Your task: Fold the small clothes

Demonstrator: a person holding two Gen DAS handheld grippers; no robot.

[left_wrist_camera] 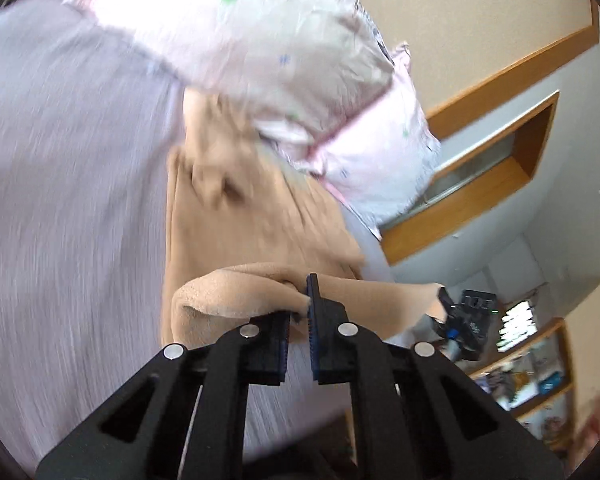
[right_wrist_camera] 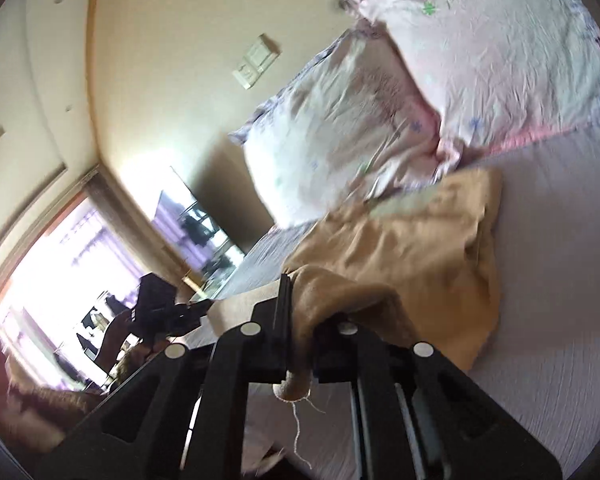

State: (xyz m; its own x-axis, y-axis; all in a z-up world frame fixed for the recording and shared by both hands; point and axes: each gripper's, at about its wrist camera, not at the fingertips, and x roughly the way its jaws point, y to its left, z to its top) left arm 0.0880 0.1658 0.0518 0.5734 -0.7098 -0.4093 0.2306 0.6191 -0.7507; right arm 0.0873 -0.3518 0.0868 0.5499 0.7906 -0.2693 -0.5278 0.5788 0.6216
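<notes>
left gripper (left_wrist_camera: 299, 312) and right gripper (right_wrist_camera: 300, 320) each pinched a fuzzy tan cloth (left_wrist_camera: 236, 216) edge; beyond the fingers it draped, creased, over the bedsheet (left_wrist_camera: 60, 160).

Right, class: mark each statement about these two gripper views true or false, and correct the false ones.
1. The left gripper grips the tan garment. True.
2. The right gripper is open, holding nothing. False: it is shut on the tan garment.
3. The garment lies on a wooden floor. False: it trails onto the pale bedsheet.
4. Floral pillows lie beyond the garment. True.
</notes>
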